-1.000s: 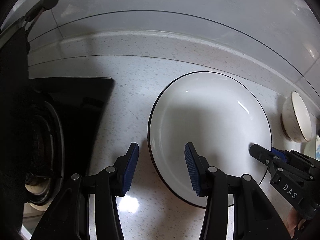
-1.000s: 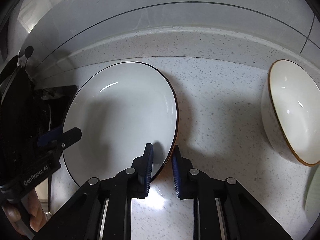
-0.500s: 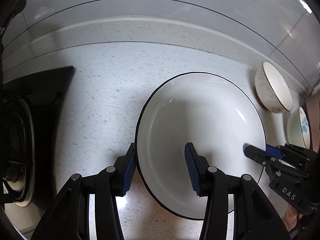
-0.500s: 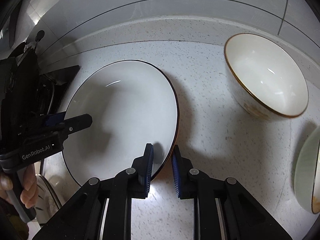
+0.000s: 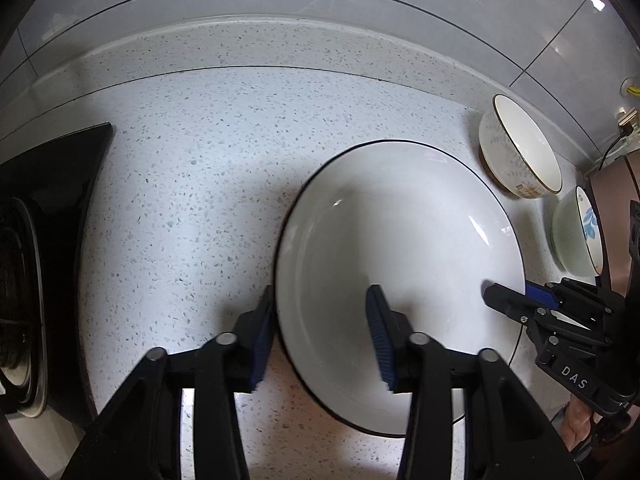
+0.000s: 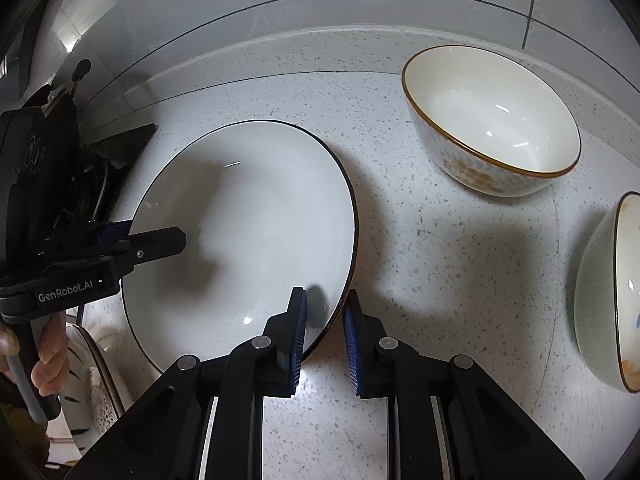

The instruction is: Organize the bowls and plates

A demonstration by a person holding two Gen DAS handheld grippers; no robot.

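A white plate (image 5: 400, 232) (image 6: 244, 216) with a thin black rim lies tilted over the speckled counter (image 5: 192, 184). My right gripper (image 6: 325, 338) is shut on the plate's right rim, and its tip (image 5: 504, 300) shows in the left wrist view. The jaws of my left gripper (image 5: 320, 340) are closing with the plate's left rim between them. The outer pad is at the rim and the inner pad hangs over the plate's inside. A gold-rimmed bowl (image 5: 520, 152) (image 6: 492, 128) and a pale green bowl (image 5: 576, 236) (image 6: 604, 292) stand to the right.
A black stove (image 5: 48, 200) fills the left side. The tiled wall (image 5: 320, 4) runs along the back of the counter. A patterned dish (image 6: 92, 380) sits low at the left, by the hand (image 6: 48, 352) holding the left gripper. A wall socket with a cable (image 5: 624, 124) is at far right.
The plate has travelled to the right along the counter with both grippers, away from the stove. Both bowls have come further into view. The left jaws have narrowed around the rim.
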